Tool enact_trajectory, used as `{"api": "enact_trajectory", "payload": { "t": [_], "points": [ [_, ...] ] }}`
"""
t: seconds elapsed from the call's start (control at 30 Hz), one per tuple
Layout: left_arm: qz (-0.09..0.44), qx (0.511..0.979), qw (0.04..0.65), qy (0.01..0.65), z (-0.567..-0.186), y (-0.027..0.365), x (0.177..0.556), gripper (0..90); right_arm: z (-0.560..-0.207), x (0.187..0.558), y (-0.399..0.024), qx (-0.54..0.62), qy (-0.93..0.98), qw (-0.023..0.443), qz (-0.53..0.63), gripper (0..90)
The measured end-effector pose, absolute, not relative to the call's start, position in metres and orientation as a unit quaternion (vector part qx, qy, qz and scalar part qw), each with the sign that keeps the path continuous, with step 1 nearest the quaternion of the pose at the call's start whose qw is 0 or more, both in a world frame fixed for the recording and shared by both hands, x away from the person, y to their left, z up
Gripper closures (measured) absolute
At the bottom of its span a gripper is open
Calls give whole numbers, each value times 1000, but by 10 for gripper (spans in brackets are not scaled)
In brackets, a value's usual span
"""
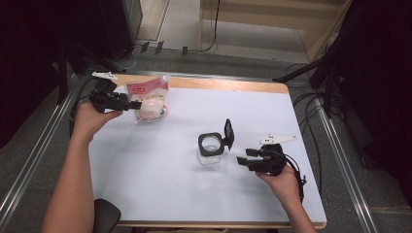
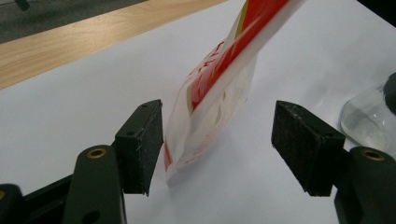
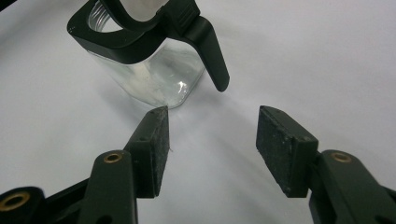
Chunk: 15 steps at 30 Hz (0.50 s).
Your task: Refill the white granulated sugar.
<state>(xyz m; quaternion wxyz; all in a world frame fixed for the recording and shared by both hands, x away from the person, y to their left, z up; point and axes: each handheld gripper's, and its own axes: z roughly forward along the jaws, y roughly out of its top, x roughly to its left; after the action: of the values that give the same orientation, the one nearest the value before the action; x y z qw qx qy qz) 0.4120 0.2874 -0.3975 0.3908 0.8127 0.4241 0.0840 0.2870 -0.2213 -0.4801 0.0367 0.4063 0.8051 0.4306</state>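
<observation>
One clear square jar (image 1: 212,149) with a black rim and a hinged black lid raised stood near the centre of the white table (image 1: 160,170), open surface on all sides. One red-and-white plastic pouch (image 1: 149,97) sat at 10 o'clock by the far wooden edge. The left gripper (image 1: 130,104) had its jaws apart astride the pouch. The right gripper (image 1: 241,160), jaws apart, was just beside the jar at 4 o'clock.
</observation>
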Motion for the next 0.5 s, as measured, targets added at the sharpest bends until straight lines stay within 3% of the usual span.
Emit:
{"api": "enact_trajectory", "payload": {
  "t": [0.3,0.4,0.5],
  "points": [
    [86,811,392,426,-406,273,424,401,-481,285,-225,414,801,38,432,448],
    [94,796,395,448,-406,274,424,578,-481,283,-224,408,802,36,434,451],
    [92,795,391,454,-407,276,423,680,-478,281,-220,386,809,37,441,465]
  ]
}}
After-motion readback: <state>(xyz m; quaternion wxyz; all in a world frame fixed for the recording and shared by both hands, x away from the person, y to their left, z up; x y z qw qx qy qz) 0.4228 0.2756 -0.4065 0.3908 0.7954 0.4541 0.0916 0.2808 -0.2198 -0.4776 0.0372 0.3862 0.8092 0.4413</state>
